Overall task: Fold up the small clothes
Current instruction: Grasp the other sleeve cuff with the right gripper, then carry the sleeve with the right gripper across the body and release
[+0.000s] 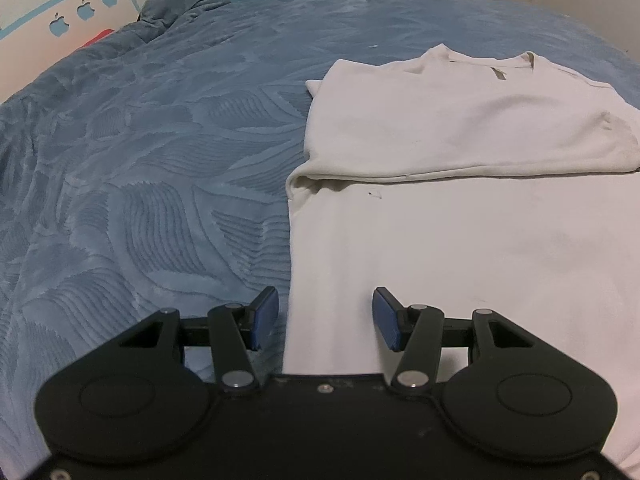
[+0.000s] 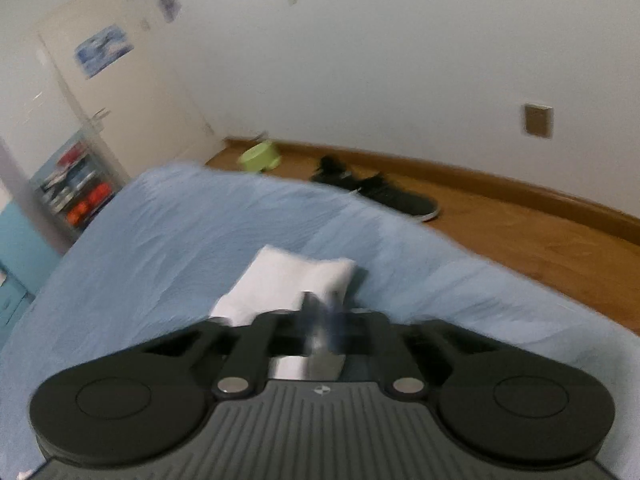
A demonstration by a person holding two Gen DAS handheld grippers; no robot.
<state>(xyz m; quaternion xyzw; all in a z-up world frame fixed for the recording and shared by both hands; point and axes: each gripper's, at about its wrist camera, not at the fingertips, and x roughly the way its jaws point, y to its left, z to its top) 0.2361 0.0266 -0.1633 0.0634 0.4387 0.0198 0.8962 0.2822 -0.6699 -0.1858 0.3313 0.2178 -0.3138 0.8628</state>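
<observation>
Left gripper point(image 1: 325, 318) jaws apart over white shirt point(image 1: 460, 216), right gripper point(image 2: 322, 314) pinching cloth

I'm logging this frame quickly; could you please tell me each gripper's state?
Left gripper: open, empty, over the white shirt.
Right gripper: shut on white cloth.

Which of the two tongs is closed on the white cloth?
The right tongs: their fingers are pressed together on the white shirt. The left tongs stand wide open above it, holding nothing.
</observation>
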